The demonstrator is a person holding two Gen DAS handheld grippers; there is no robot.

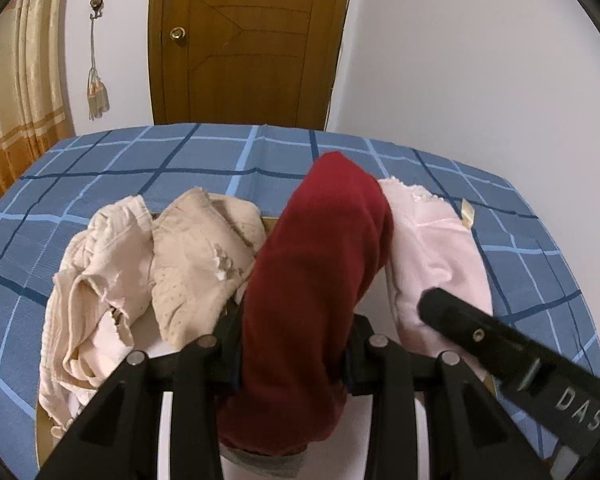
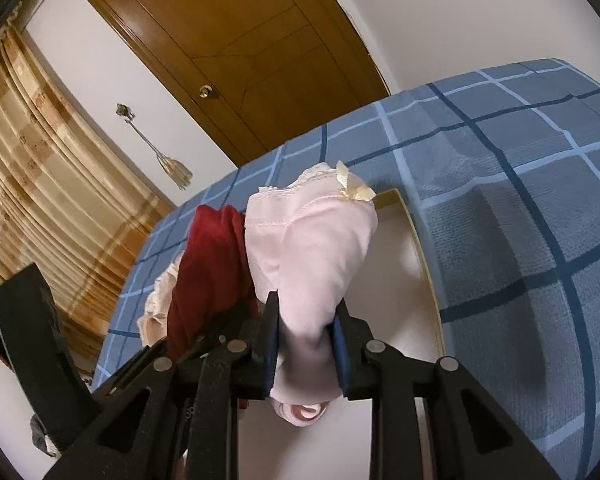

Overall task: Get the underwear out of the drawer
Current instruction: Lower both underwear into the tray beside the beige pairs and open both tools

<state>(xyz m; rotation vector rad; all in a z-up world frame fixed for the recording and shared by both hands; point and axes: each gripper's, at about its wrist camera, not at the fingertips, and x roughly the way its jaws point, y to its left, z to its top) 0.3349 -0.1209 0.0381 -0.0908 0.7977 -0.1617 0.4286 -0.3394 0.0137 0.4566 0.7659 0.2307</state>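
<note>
In the left wrist view, the left gripper [image 1: 292, 364] clamps a red pair of underwear [image 1: 316, 272] above the drawer [image 1: 469, 211], beside beige pairs [image 1: 196, 256]; it could snag them. In the right wrist view, the right gripper [image 2: 306, 354] pinches a pink pair [image 2: 312, 248] over the drawer's corner; its thin hold might slip. The drawer's depth stays hidden.

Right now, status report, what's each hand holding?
Left tongs shut on red underwear. Right tongs shut on pink underwear. Beige pieces loose in the drawer. Nothing blocking.
</note>
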